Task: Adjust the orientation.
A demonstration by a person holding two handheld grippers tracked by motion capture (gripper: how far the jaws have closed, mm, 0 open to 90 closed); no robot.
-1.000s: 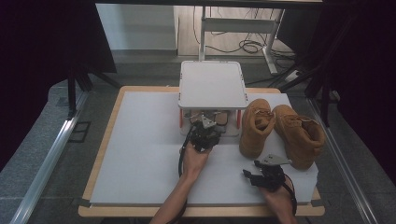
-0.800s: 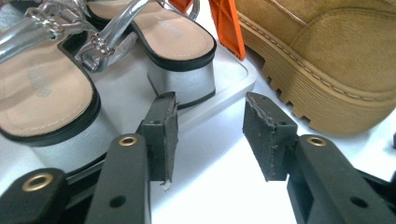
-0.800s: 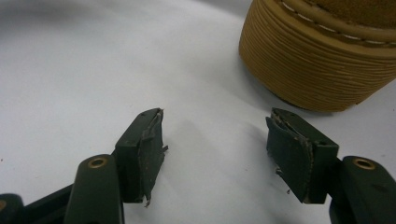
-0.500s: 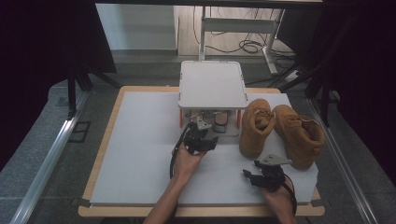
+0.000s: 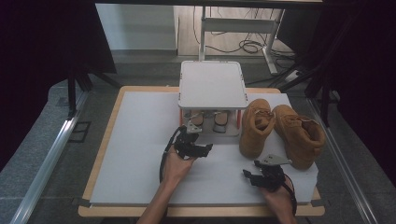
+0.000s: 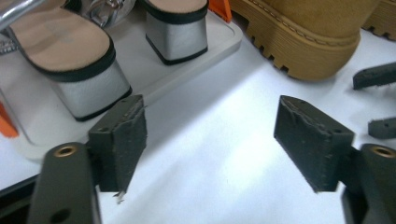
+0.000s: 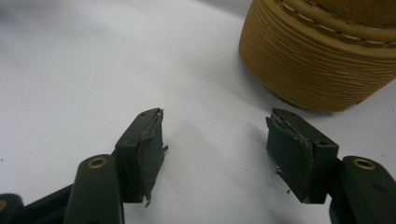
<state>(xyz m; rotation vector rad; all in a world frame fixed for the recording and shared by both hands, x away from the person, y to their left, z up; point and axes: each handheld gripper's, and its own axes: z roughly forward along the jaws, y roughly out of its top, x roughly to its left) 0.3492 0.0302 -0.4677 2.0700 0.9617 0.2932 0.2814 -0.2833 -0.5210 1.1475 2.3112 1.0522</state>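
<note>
1. A pair of silver block-heeled sandals (image 5: 212,120) stands on the lower tray of a small white shoe rack (image 5: 213,85), heels outward, side by side.
2. Two tan boots (image 5: 280,130) wait on the tabletop (image 5: 135,140) just beside the rack, likely next for shelving.
3. The left gripper (image 5: 194,148) sits just in front of the sandals; its jaws have just been opening, wide apart with nothing between them.
4. The right gripper (image 5: 258,178) rests near a boot, jaws parted, holding nothing.

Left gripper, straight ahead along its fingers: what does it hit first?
Probably the heeled sandals on the lower shelf of the small rack: the nearest silver block heel sits just beyond the left gripper. Its fingers have just been opening, with nothing between them. Depth is unclear; the tray's lip may come first.
</note>
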